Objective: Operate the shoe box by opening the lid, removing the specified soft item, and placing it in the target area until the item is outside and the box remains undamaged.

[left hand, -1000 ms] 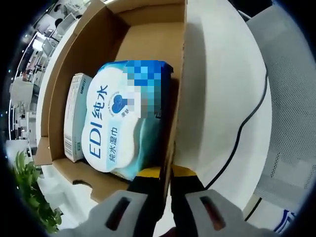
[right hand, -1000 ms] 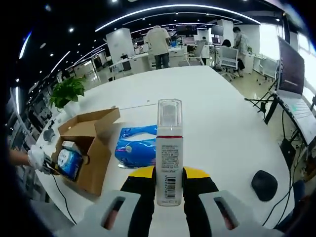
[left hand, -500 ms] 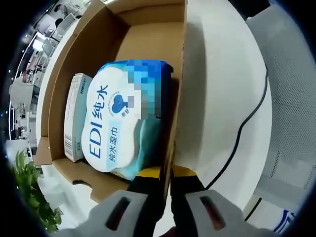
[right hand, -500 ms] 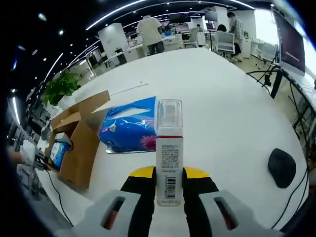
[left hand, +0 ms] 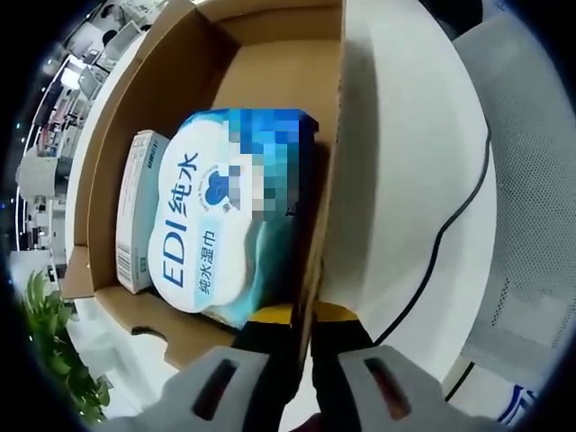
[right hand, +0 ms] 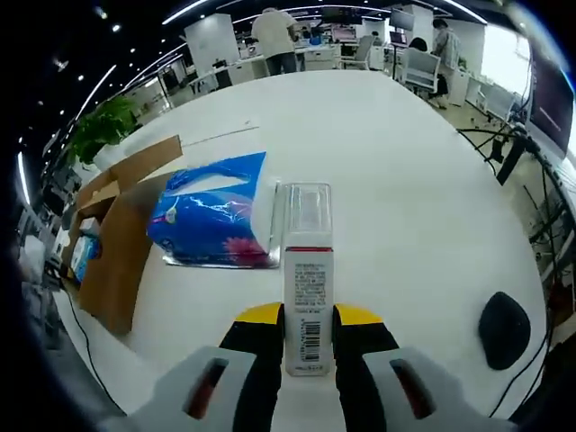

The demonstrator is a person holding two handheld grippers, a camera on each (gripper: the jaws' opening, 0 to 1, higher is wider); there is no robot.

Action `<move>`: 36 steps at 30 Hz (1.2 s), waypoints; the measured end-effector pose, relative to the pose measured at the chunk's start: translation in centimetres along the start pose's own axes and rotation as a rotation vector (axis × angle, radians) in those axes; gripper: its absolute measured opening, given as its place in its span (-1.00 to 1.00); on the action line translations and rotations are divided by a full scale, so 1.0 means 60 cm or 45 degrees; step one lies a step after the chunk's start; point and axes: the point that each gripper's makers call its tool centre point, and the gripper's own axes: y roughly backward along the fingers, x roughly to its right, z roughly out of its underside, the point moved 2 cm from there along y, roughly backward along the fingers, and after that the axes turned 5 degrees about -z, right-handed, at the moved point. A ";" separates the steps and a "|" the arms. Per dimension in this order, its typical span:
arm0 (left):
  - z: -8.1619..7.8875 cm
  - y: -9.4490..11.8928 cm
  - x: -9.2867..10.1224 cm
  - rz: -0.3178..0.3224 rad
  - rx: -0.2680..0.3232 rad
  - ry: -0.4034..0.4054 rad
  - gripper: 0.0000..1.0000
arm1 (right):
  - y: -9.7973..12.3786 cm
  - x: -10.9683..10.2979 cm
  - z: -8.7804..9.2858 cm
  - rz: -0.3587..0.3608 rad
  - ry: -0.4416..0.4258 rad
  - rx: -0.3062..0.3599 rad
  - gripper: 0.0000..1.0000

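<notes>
White office surface [right hand: 405,180]: right hand-held gripper [right hand: 309,326] clamping white pump bottle [right hand: 308,279]; left hand-held gripper [left hand: 304,324] pinching brown cardboard box wall [left hand: 326,180]; set upright, gently.

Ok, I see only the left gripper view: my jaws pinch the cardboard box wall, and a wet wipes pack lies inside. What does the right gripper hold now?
Observer: The right gripper is shut on a white bottle with a clear cap.
Operator: Is any item already outside the box?
Observer: Yes, a blue tissue pack lies on the white table, right beside the box.
Operator: Is anything else on the table there?
Observer: A black mouse lies near the table's edge, apart from the bottle.
</notes>
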 end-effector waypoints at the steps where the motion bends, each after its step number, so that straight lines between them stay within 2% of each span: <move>1: 0.000 0.000 0.000 0.000 0.000 0.000 -0.93 | -0.001 0.002 -0.006 0.001 0.002 0.002 -0.65; 8: 0.000 0.001 0.000 -0.004 0.003 0.004 -0.93 | -0.024 0.025 -0.055 0.007 0.026 -0.030 -0.65; 17: 0.002 0.002 0.000 0.002 0.001 0.006 -0.93 | -0.069 0.022 -0.085 -0.015 0.012 -0.073 -0.66; 25: 0.003 0.001 -0.002 0.003 -0.006 0.018 -0.93 | -0.082 0.004 -0.086 0.017 0.028 -0.135 -0.66; 29: 0.004 0.000 -0.002 0.001 -0.005 0.014 -0.93 | -0.104 0.011 -0.094 0.007 -0.007 -0.159 -0.65; 36: 0.003 0.000 -0.003 0.005 -0.012 0.033 -0.93 | -0.131 0.029 -0.100 0.021 0.056 -0.206 -0.65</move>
